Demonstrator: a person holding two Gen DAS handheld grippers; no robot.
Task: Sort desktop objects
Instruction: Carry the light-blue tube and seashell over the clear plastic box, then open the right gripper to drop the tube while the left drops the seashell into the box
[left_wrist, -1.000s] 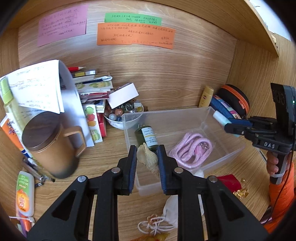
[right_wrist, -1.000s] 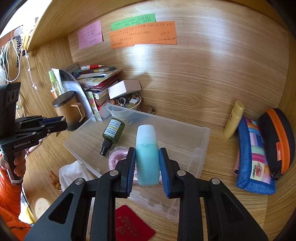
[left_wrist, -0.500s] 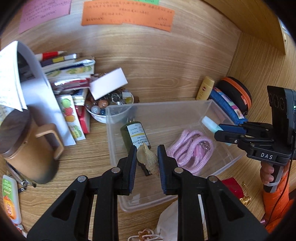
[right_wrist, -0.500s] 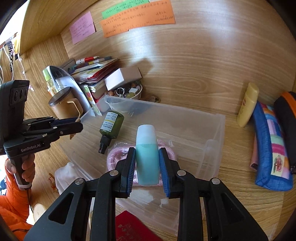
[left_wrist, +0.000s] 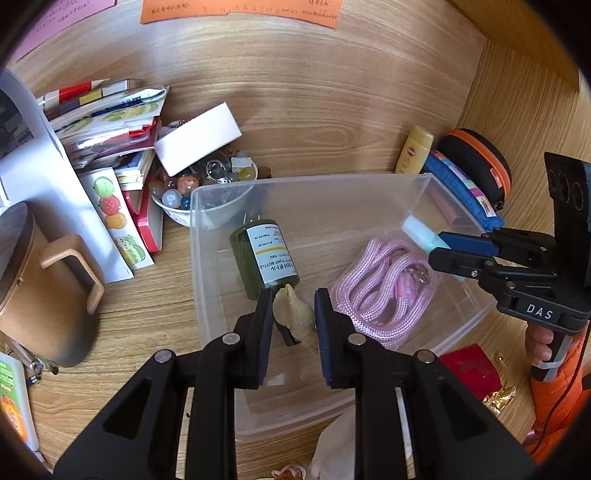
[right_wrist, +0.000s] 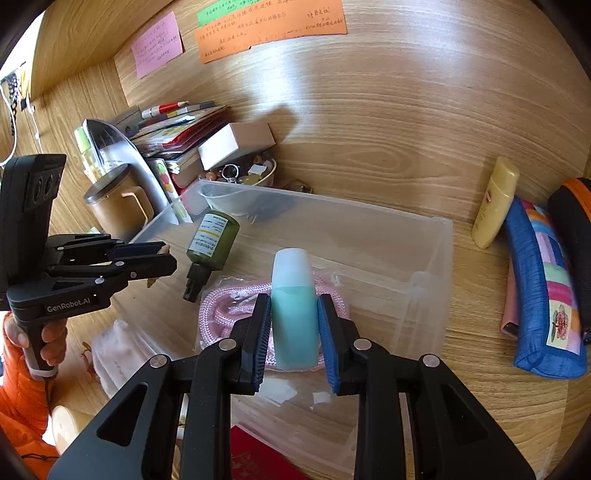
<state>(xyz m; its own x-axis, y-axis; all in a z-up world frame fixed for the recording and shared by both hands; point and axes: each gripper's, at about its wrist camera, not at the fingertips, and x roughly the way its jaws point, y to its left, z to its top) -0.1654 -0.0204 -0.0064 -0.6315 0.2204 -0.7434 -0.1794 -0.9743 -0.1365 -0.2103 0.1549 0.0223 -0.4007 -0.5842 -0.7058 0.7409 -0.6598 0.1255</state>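
Observation:
A clear plastic bin (left_wrist: 310, 181) (right_wrist: 436, 236) sits on the wooden desk. In it lie a green pump bottle (left_wrist: 264, 258) (right_wrist: 212, 240) and a pink rope (left_wrist: 388, 284) (right_wrist: 221, 306). My left gripper (left_wrist: 293, 314) is shut on a beige seashell (left_wrist: 295, 317) and holds it over the bin, just above the green bottle's neck. My right gripper (right_wrist: 294, 321) is shut on a teal bottle (right_wrist: 294, 314) with a pale cap, held over the pink rope; it also shows in the left wrist view (left_wrist: 421, 232).
Left of the bin stand a brown mug (left_wrist: 40, 291), a stack of books (left_wrist: 107, 125), a white box (left_wrist: 197, 138) and a bowl of beads (left_wrist: 192, 192). Right of it lie a yellow tube (right_wrist: 495, 201), a blue pouch (right_wrist: 539, 288) and a black-orange case (left_wrist: 476, 158). A red card (left_wrist: 469, 369) lies in front.
Both grippers have moved forward and down over the bin with their objects. The seashell now hangs above the green bottle, the teal bottle above the pink rope.

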